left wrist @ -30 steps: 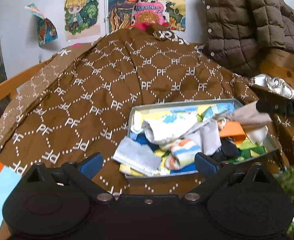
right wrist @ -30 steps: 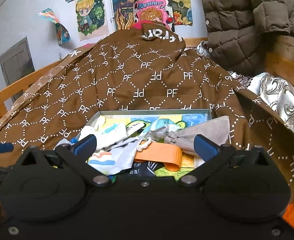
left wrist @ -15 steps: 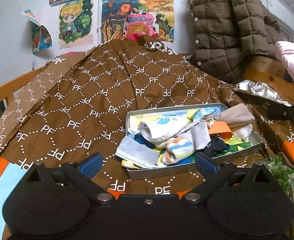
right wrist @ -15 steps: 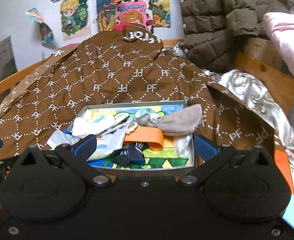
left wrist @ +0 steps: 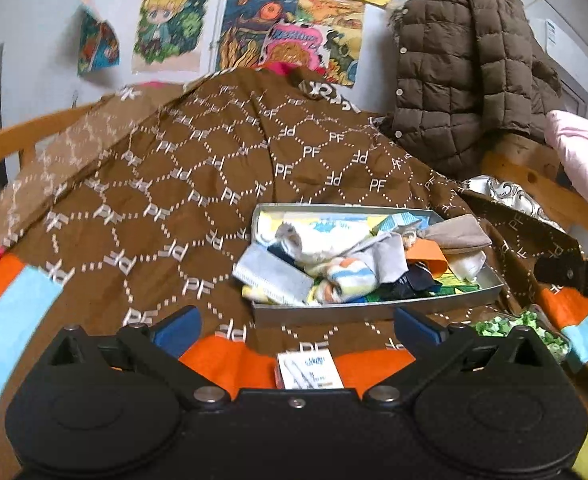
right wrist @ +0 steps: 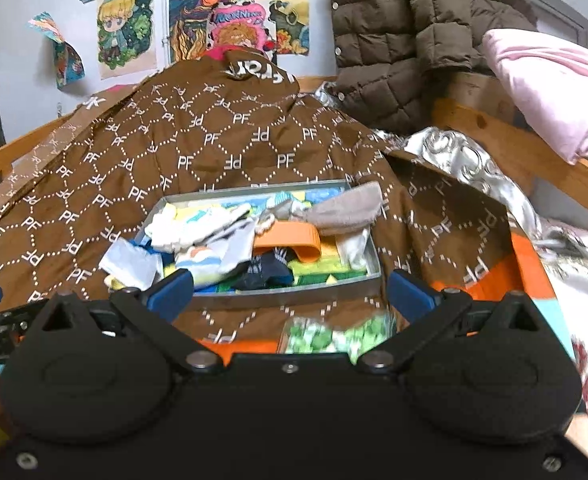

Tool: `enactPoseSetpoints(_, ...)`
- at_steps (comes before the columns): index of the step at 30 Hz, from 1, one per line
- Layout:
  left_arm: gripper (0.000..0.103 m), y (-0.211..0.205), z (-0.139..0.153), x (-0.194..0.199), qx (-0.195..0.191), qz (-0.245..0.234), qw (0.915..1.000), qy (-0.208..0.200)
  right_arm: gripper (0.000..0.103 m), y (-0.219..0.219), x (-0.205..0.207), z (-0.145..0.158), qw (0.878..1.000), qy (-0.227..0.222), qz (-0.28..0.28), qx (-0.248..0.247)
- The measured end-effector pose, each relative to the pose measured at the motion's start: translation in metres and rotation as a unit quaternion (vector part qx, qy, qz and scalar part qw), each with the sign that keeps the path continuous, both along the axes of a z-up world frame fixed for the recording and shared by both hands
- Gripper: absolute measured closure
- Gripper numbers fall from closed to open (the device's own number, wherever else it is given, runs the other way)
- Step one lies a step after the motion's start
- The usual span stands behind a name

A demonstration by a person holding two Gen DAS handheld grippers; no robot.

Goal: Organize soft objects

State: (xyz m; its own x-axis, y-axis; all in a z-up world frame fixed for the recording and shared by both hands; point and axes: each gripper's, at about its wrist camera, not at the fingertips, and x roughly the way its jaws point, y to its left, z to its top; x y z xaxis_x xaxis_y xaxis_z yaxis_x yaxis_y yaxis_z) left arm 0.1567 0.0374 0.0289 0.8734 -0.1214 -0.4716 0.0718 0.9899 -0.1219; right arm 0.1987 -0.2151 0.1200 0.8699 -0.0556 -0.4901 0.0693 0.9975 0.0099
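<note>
Retreat: left gripper [left wrist: 296, 326] and right gripper [right wrist: 290, 294] pulled back nearer, both spread apart and empty, tray [left wrist: 374, 314] pile untouched — sorting not started.

Brown puffer jacket [left wrist: 466, 92]; wall posters [right wrist: 198, 20]; pink bedding [right wrist: 550, 88]

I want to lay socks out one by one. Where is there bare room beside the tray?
Left of the metal tray, the brown PF cloth lies bare up to the wooden rail. Crowded: the tray itself, and its near right corner by the green-filled container.
</note>
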Motion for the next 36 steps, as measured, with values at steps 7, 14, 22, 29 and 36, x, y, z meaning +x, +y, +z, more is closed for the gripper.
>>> enactPoseSetpoints(7,0.001,0.007,-0.015,-0.014,-0.014,-0.023,0.9996,0.012,0.0,0.02,-0.037,-0.003,1.0,0.016,-0.025,-0.008)
enactPoseSetpoints(14,0.001,0.01,-0.028,-0.022,-0.003,-0.039,0.9987,0.033,0.0,0.033,-0.068,-0.004,0.998,0.029,-0.047,-0.015)
enactPoseSetpoints(22,0.001,0.017,-0.03,-0.03,-0.013,-0.052,0.9976,0.042,0.0,0.045,-0.084,0.004,0.997,0.057,-0.04,-0.026)
enactPoseSetpoints(29,0.001,0.026,-0.039,-0.039,-0.02,-0.089,0.9944,0.054,0.0,0.072,-0.091,0.03,0.991,0.112,-0.016,-0.076)
enactPoseSetpoints(36,0.001,0.036,-0.049,-0.041,-0.027,-0.082,0.9941,0.065,0.0,0.096,-0.08,0.061,0.979,0.164,0.016,-0.116)
